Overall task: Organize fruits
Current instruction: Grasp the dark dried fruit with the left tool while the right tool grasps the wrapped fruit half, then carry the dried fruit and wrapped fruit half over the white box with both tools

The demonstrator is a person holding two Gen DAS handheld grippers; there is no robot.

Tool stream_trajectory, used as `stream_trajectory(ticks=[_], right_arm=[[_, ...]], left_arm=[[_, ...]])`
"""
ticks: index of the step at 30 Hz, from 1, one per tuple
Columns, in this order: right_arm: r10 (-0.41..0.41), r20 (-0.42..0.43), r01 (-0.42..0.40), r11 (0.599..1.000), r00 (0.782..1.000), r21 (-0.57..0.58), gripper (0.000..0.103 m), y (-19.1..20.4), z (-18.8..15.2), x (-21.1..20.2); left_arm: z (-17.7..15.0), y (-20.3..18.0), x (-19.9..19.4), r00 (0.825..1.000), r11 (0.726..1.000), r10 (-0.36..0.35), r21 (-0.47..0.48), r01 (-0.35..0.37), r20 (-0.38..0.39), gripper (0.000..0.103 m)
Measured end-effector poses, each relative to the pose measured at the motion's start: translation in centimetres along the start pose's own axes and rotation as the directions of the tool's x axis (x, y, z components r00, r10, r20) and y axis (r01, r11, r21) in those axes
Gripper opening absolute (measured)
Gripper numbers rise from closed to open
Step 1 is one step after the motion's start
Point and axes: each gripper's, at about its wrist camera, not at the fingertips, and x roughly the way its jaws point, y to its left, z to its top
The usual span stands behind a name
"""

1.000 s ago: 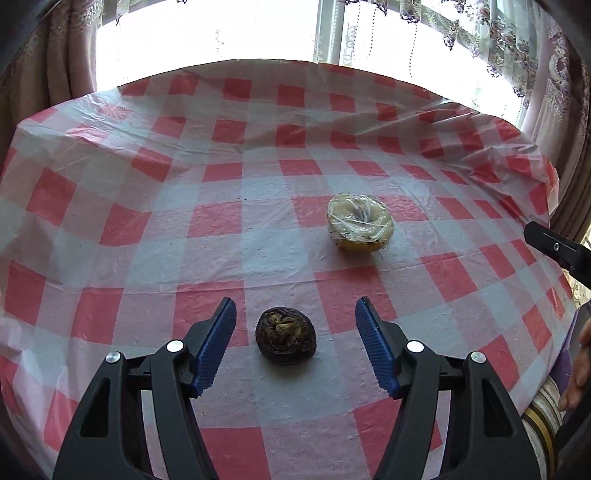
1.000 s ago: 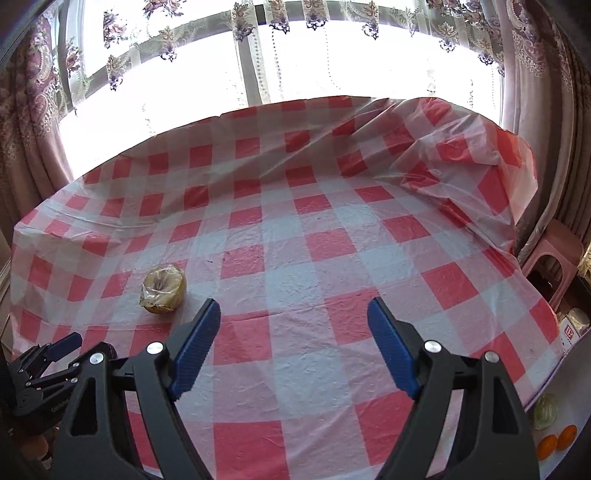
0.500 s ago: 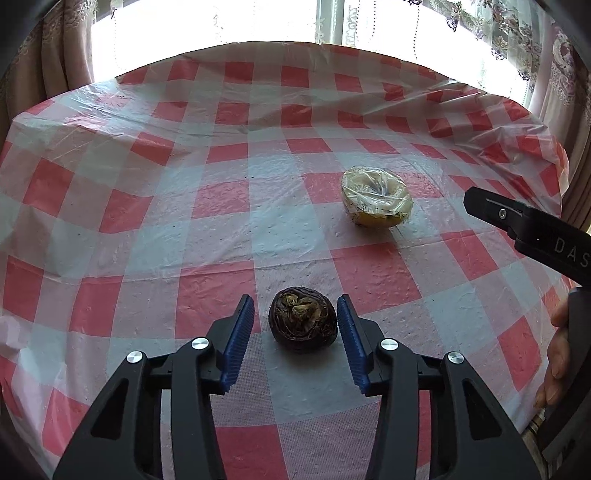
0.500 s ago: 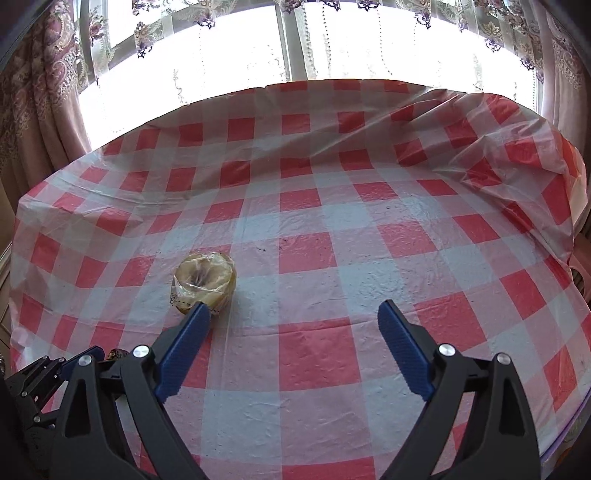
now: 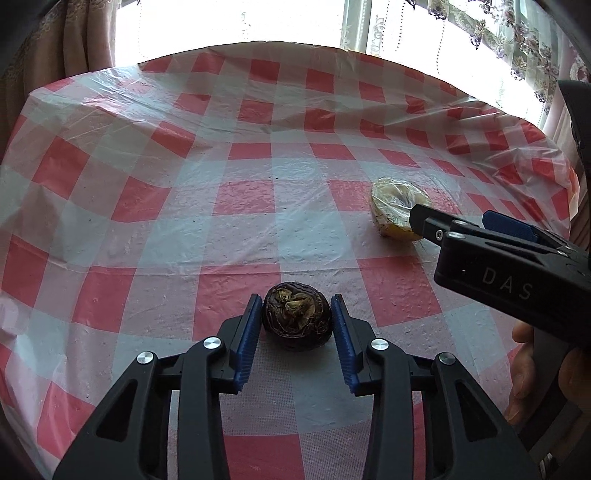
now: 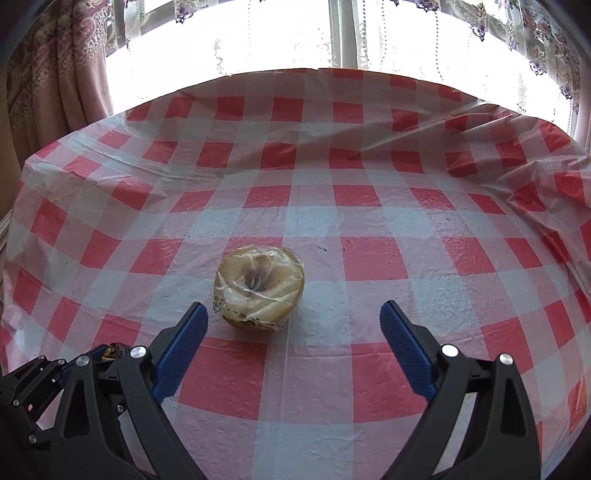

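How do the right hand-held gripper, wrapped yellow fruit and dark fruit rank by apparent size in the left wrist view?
1. Right hand-held gripper, largest, though nearness inflates it.
2. Dark fruit and wrapped yellow fruit look alike; the yellow one is farther and partly hidden.

One dark fruit (image 5: 295,315), one plastic-wrapped yellow fruit (image 6: 258,288), two tools

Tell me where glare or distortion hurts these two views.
Left wrist view: the window is blown out white, the tablecloth bows at the edges, the dark fruit stays sharp. Right wrist view: same window glare; the wrapped fruit shows shiny film highlights.
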Motion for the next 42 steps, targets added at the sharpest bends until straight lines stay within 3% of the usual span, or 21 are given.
stream_trajectory(ticks=[5,19,26,42], right_arm=[[-0.021,-0.017,0.020,0.998,1.000,-0.062,0.095,1.6,0.4,1.1],[-0.025,-0.075,0.017,0.995,0.997,-0.100,0.094,3.4,1.4,3.8],[-0.027,-0.093,0.019,0.997,0.995,-0.080,0.064,2.9,1.9,4.6],[0.017,-0.091,-0.021,0.999,0.996,-0.041,0.063,1.6,-0.4,1.4]], left_arm=[[0.2,0.9,-0.2,1.000,0.999,0.018,-0.045,-0.017,0.020,0.037],[0.1,0.9,-0.3,1.000,0.999,0.015,-0.041,-0.014,0.023,0.037],[0.1,0.9,-0.2,1.000,0.999,0.014,-0.041,-0.013,0.023,0.037],[-0.1,0.1,-0.8,0.999,0.999,0.005,-0.035,-0.004,0.041,0.037]])
